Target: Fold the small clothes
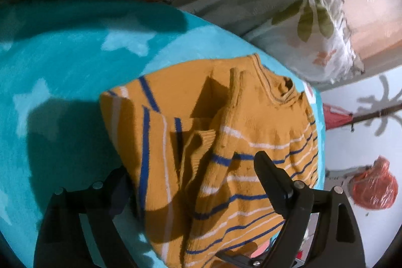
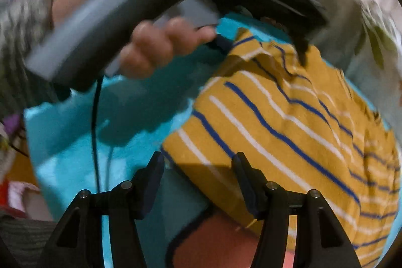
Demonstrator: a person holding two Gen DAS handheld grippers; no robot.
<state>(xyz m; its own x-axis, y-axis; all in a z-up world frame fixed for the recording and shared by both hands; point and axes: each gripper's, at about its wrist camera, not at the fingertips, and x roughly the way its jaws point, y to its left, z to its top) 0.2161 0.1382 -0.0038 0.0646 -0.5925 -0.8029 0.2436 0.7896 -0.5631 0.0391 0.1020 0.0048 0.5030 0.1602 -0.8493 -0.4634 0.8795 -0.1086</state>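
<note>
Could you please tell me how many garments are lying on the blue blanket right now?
1: a striped sweater, crumpled on the blanket near its edge. Others may lie out of view.

Hard light from above threw sharp dark shadows across my blanket (image 1: 62, 62) and sweater (image 1: 226, 132). My right view was smeared with motion blur, my hand (image 2: 155, 47) worst. Both views curved and darkened at the edges.

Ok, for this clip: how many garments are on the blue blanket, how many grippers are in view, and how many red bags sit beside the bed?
Striped mustard sweaters: 1, on the blue star blanket
Grippers: 2, the left gripper and the right gripper, both open
Red plastic bags: 1, on the floor
Total: 4
</note>
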